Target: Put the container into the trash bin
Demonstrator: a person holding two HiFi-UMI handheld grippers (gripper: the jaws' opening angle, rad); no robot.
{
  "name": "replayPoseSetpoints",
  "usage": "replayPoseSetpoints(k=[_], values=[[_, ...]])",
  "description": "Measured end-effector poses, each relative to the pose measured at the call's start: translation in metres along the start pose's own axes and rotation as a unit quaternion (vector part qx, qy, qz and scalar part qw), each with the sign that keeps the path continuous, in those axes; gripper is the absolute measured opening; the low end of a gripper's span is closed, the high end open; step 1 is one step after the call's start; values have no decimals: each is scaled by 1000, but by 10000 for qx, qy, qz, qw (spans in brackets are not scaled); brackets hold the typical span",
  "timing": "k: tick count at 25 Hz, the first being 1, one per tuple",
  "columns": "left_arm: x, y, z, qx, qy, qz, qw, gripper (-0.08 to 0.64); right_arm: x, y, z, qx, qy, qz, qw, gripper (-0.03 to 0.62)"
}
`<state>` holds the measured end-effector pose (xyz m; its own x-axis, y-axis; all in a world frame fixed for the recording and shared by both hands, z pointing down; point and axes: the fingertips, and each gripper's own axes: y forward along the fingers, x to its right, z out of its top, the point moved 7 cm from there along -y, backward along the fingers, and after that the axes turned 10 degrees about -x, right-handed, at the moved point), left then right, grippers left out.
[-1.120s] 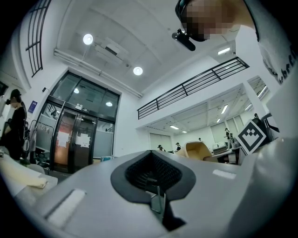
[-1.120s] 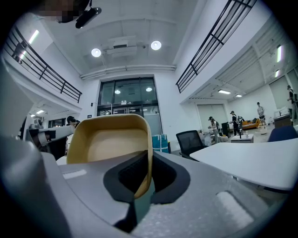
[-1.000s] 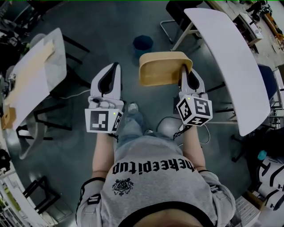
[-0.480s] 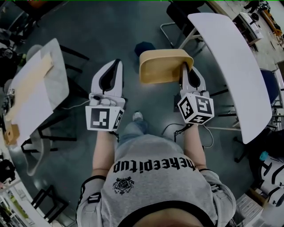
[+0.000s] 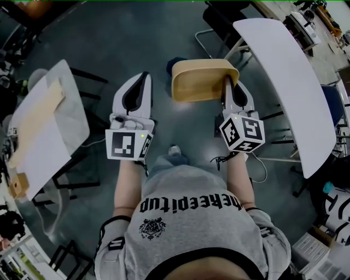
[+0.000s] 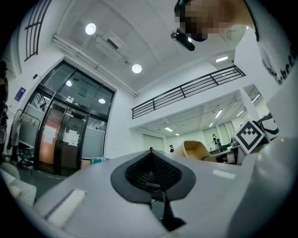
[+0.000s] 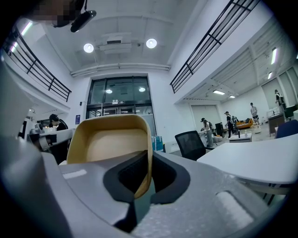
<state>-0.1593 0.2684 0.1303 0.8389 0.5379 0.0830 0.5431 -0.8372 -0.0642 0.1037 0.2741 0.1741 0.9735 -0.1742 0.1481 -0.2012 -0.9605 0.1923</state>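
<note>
A tan, tray-like container hangs out in front of me over the floor, and my right gripper is shut on its right rim. In the right gripper view the container stands on edge, its thin wall pinched between the black pads of the right gripper. My left gripper is level beside it on the left, shut and holding nothing. The left gripper view shows the left gripper and the container off to the right. A dark blue trash bin on the floor peeks out behind the container's far left corner.
A long white table runs along the right, with a black chair beyond its far end. A smaller table with cardboard sheets stands at the left. Cables lie on the floor by my feet. Several people stand far off in the hall.
The person has walked forward: both tables have slid back past me. The blue bin, earlier in full view, is now half hidden behind the container. The right gripper's hold is unchanged.
</note>
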Motion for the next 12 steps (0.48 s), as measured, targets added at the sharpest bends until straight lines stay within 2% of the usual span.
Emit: replayPoseSetpoints(k=[12], values=[[-22, 38, -13, -40, -99, -205, 9997, 18, 6, 27, 3, -146, -93, -200, 9997, 6]])
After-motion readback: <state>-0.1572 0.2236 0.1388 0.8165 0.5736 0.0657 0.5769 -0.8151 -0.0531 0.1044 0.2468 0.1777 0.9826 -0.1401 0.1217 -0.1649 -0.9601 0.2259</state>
